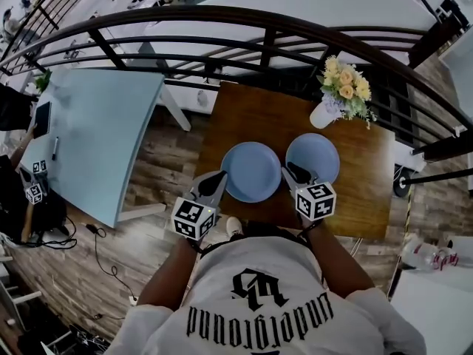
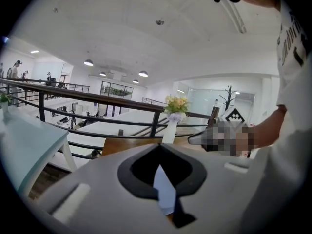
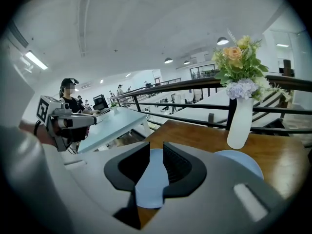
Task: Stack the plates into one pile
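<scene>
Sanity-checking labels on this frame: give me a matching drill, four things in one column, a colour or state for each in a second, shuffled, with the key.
Things:
1. vase
2. plates
3. table
4. right gripper

Colour or state:
a. light blue, lying flat side by side
b. jaws apart, nothing gripped
c. white, upright, holding flowers
d. brown wood

Pairs: 1-c, 2-a, 3-d, 4-b
</scene>
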`<state>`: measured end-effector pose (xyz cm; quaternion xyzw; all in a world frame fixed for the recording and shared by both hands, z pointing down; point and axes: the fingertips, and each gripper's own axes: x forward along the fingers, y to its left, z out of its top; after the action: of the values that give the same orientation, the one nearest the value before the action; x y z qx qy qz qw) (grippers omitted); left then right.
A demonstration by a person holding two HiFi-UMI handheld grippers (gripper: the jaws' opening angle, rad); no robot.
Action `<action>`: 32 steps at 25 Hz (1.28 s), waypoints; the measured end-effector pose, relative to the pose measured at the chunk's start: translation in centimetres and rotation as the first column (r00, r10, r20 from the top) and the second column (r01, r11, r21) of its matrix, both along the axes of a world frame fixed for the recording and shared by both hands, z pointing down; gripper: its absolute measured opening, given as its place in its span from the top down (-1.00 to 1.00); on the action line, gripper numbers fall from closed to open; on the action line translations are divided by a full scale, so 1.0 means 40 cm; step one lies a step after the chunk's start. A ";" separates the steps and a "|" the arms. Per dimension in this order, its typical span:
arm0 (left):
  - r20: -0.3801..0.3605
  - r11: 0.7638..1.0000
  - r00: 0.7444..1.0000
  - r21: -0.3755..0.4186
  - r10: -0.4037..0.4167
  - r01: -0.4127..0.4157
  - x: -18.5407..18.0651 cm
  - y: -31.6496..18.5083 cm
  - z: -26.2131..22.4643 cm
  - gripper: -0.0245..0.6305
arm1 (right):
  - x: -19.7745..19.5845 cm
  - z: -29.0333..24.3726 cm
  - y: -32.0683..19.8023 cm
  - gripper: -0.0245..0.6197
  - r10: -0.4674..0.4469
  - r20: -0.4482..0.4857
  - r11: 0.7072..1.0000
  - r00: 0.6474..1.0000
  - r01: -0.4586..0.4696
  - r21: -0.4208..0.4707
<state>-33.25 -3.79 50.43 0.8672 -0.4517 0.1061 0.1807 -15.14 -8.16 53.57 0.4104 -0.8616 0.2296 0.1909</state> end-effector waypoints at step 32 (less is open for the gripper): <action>0.029 0.980 0.999 -0.193 0.045 -0.038 0.109 -0.224 0.241 0.78 | -0.029 0.301 -0.229 0.68 -0.339 -0.115 0.922 0.934 0.305 -0.237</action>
<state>-28.89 -12.76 60.05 0.8530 -0.4242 0.1675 0.2538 -16.30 -17.31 65.63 0.2562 -0.8701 0.2547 0.3352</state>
